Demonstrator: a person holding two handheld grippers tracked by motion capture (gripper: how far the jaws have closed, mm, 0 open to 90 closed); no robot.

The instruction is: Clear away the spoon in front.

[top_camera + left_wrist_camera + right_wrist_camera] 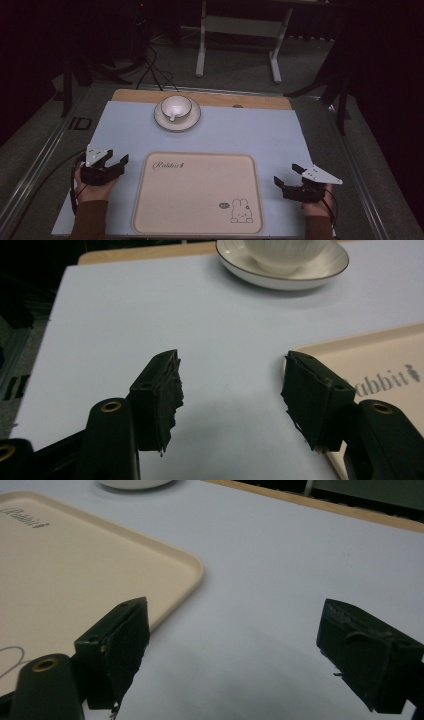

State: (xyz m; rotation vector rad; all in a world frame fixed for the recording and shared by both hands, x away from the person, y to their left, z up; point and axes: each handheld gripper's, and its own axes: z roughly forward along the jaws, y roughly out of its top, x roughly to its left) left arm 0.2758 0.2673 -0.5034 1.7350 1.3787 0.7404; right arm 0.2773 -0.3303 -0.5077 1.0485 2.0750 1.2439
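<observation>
- The pale blue mat (280, 135) covers the table under both grippers; each gripper rests low over it, one on either side of the tray.
- The beige tray (197, 192) lies between the two grippers, its long axis running from one gripper to the other. Its left edge is just beside the left gripper (114, 161), and its right edge is just beside the right gripper (286, 176). It is empty, with a rabbit drawing near the right gripper's corner.
- The saucer (177, 121) sits ahead of both grippers, beyond the tray's far edge and well apart from them. It lies ahead and to the right of the left gripper, and ahead and far to the left of the right one, so the left hand looks the nearer of the two.
- The cup (175, 106) stands upright on the saucer, with what looks like a small spoon inside.
- The left gripper (230, 390) has its jaws spread wide with only bare mat between them, holding nothing.
- The right gripper (235, 650) is likewise wide apart and empty, its one jaw near the tray's corner without touching it.
</observation>
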